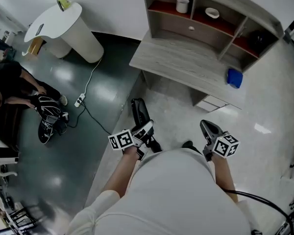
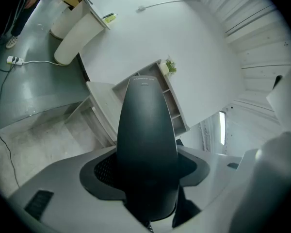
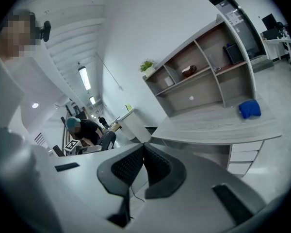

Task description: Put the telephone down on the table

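Firmly, left tongs (image 2: 148, 176) clasp a smooth, dark, tapered telephone (image 2: 146, 130); right tongs (image 3: 142, 148) pinched together, empty.

Right gripper (image 3: 143, 149), fingers together and empty, before grey desk (image 3: 218, 125) with blue object (image 3: 250, 108).

Black telephone (image 2: 146, 144), clamped between jaws

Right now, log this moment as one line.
left gripper: jaws shut on telephone | right gripper: jaws shut, empty | telephone: short of table | task: not yet done
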{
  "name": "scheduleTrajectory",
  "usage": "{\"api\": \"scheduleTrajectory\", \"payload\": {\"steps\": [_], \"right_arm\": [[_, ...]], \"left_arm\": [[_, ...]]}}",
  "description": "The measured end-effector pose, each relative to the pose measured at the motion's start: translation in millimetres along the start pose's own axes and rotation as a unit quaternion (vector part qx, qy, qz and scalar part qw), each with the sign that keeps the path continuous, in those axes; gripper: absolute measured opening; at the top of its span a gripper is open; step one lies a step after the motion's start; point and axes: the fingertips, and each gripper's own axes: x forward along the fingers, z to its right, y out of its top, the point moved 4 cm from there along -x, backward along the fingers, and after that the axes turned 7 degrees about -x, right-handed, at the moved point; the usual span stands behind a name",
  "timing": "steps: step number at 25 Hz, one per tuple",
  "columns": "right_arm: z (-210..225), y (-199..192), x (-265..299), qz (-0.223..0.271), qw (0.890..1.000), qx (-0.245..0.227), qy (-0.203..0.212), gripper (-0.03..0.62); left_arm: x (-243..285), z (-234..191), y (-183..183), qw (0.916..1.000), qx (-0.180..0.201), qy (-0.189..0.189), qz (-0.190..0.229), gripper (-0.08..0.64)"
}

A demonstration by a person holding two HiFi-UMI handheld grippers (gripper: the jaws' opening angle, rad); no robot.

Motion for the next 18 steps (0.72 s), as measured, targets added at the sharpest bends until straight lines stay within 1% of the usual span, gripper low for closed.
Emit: {"api": "scheduleTrajectory", "payload": {"steps": [3,7,14,18], "right_arm": [[-9,-4,5,0.000,1.000,0.001,0.003,0.017],[-19,-11,12,0.002,1.000,0.015,0.003,0.017],[-44,-32,32,0.009,1.000,0.029,-0.001,0.018],[-61,-45,42,0.012,0.999,0.036,-0.004,0.018]], "left_arm": [[-8,-7,2,1.0000,-0.002,0.002,-0.002,0.296],[-20,-15,5,1.0000,-0.001,0.003,-0.003,0.296],[-48,-32,13,0.9994,0.023,0.012,-0.024,0.296],[-63,-42,18,0.9989,0.029,0.015,-0.034,0.296]]}}
